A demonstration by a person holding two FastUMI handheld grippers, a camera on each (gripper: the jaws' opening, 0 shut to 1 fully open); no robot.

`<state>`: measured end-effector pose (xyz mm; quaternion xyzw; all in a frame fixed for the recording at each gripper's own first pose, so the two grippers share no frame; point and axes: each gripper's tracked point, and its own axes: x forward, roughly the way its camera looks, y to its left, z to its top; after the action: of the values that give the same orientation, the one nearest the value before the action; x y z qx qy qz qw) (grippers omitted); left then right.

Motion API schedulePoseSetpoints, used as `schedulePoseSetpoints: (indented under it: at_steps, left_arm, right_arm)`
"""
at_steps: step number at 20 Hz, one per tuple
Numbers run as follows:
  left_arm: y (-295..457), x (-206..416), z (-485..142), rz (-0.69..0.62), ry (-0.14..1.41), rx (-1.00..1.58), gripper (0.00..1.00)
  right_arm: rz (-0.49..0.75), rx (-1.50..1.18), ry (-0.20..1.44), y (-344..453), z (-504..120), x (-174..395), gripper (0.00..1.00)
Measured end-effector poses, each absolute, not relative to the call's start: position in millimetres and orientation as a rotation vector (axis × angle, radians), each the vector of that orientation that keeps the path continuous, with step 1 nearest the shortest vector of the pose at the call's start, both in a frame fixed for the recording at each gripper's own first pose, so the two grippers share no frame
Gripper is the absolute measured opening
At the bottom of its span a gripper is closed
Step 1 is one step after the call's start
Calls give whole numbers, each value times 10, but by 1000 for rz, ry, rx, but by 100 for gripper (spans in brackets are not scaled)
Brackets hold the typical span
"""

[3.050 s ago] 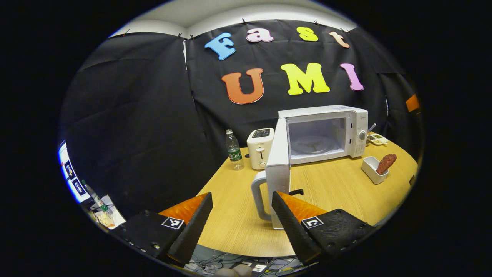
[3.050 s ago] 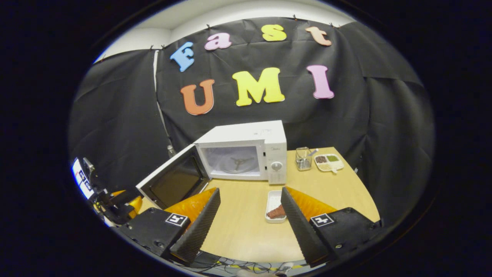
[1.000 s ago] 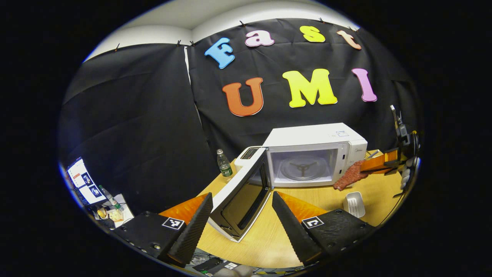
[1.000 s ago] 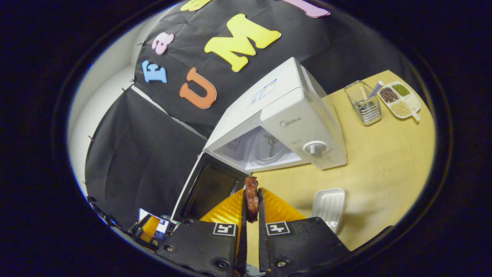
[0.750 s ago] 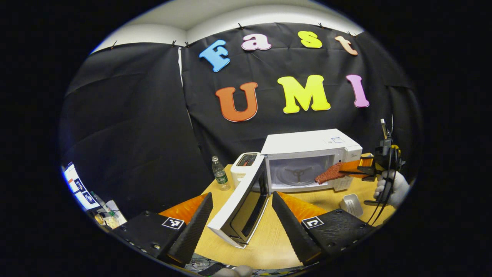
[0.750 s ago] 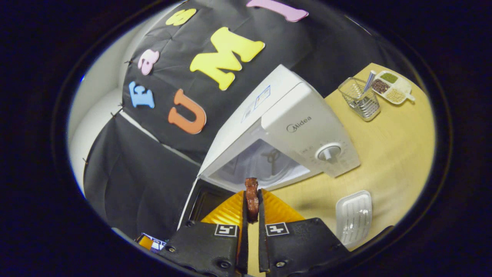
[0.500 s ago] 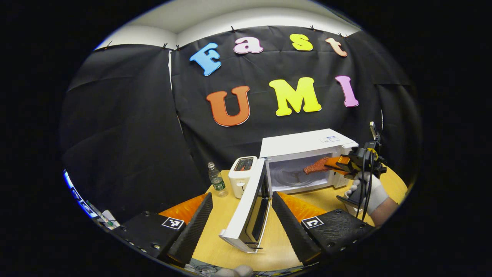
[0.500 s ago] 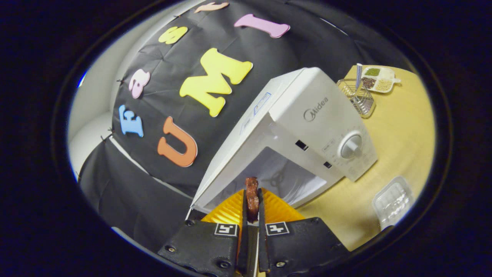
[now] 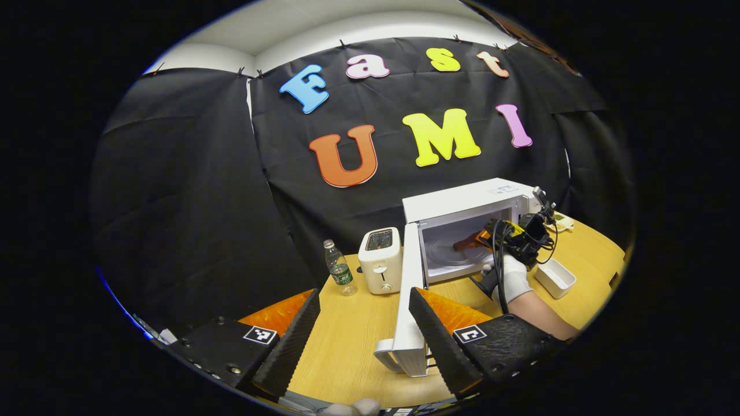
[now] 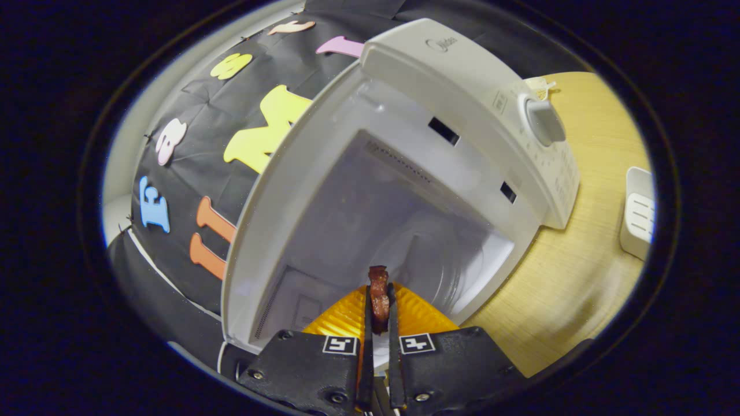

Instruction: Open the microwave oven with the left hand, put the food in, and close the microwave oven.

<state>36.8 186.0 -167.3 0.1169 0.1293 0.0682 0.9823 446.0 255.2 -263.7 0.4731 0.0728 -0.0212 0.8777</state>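
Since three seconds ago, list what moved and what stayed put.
The right gripper took the food from the white tray and carried it into the open microwave; both fingers clamp it. The left gripper stayed open and empty. The door stayed open; toaster and bottle kept their places.

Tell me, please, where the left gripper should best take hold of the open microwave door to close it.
Probably at the door's looped handle, on its free edge nearest the left gripper. It stands off the panel, so the open fingers could straddle it from the door's outer face.
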Motion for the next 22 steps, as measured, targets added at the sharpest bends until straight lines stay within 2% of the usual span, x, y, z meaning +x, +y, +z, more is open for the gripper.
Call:
schedulePoseSetpoints:
  at_steps: [1, 2, 3, 5, 6, 7, 9, 10, 11, 12, 13, 14, 15, 16, 18, 19, 20, 21, 22]
  left_arm:
    - [1863, 368, -1679, 132, 259, 239, 95]
    - [1849, 371, -1683, 125, 256, 239, 95]
    - [1836, 370, -1670, 113, 249, 239, 95]
    - [1838, 382, -1637, 112, 244, 237, 95]
    - [1846, 392, -1640, 115, 242, 221, 95]
    - [1842, 405, -1614, 114, 237, 204, 95]
    - [1874, 424, -1608, 126, 236, 187, 95]
    - [1874, 443, -1630, 131, 238, 182, 95]
    - [1883, 451, -1648, 138, 243, 176, 95]
    - [1879, 458, -1662, 139, 247, 172, 95]
    - [1892, 472, -1679, 147, 252, 172, 95]
    - [1898, 475, -1705, 152, 253, 175, 95]
    - [1902, 473, -1714, 158, 256, 175, 95]
    - [1900, 474, -1721, 160, 255, 169, 95]
    - [1895, 501, -1724, 167, 257, 158, 95]
    - [1889, 509, -1726, 170, 255, 154, 95]
    - [1899, 512, -1710, 175, 251, 153, 95]
    - [1902, 511, -1685, 180, 245, 154, 95]
    - [1904, 478, -1656, 186, 239, 153, 95]
  right_arm:
    - [-67, 952, 179, 2560, -2752, 4500, 13]
    - [-65, 925, 147, 2551, -2742, 4548, 4]
    - [-71, 895, 131, 2547, -2749, 4552, 14]
    - [-74, 789, 122, 2546, -2738, 4578, 15]
    - [-90, 705, 116, 2527, -2732, 4630, 7]
    - [-98, 624, 119, 2531, -2717, 4658, 19]
    - [-121, 479, 111, 2484, -2656, 4679, 25]
    - [-137, 409, 111, 2449, -2649, 4698, 19]
    - [-149, 361, 106, 2409, -2625, 4717, 19]
    - [-157, 320, 103, 2387, -2625, 4740, 38]
    - [-161, 300, 100, 2347, -2595, 4724, 35]
    - [-160, 283, 87, 2323, -2577, 4711, 49]
    - [-155, 247, 75, 2313, -2534, 4705, 46]
    - [-151, 222, 72, 2311, -2517, 4703, 59]
    - [-119, 215, 77, 2356, -2482, 4661, 67]
    - [-106, 222, 81, 2356, -2445, 4614, 64]
    - [-94, 223, 87, 2354, -2428, 4554, 77]
    - [-83, 223, 97, 2368, -2407, 4467, 72]
    - [-73, 214, 106, 2364, -2373, 4376, 88]
